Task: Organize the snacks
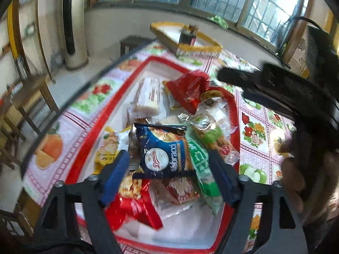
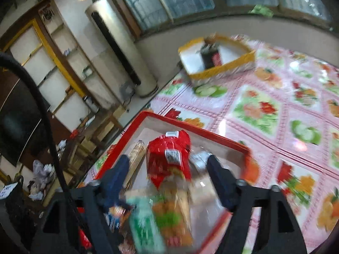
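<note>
With both grippers' jaws apart, L gripper (image 1: pixel 169 167) astride the blue biscuit packet (image 1: pixel 163 152) atop the pile mid red-rimmed tray (image 1: pixel 89 133), R gripper (image 2: pixel 168 169) astride the red packet (image 2: pixel 169 154) nr the tray's far edge, we judge these light, crinkly, slippery, crushable; pinch crimped seams.

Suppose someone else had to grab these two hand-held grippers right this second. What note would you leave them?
Left gripper: open, jaws either side of the blue biscuit packet, not pressing it.
Right gripper: open above the red packet, holding nothing.
Snacks: all heaped in the red-rimmed tray.
Yellow-rimmed box: at the table's far end, one dark packet standing inside.
Done: little that shows.
Left: probably moving the heap from the tray to the box.
</note>
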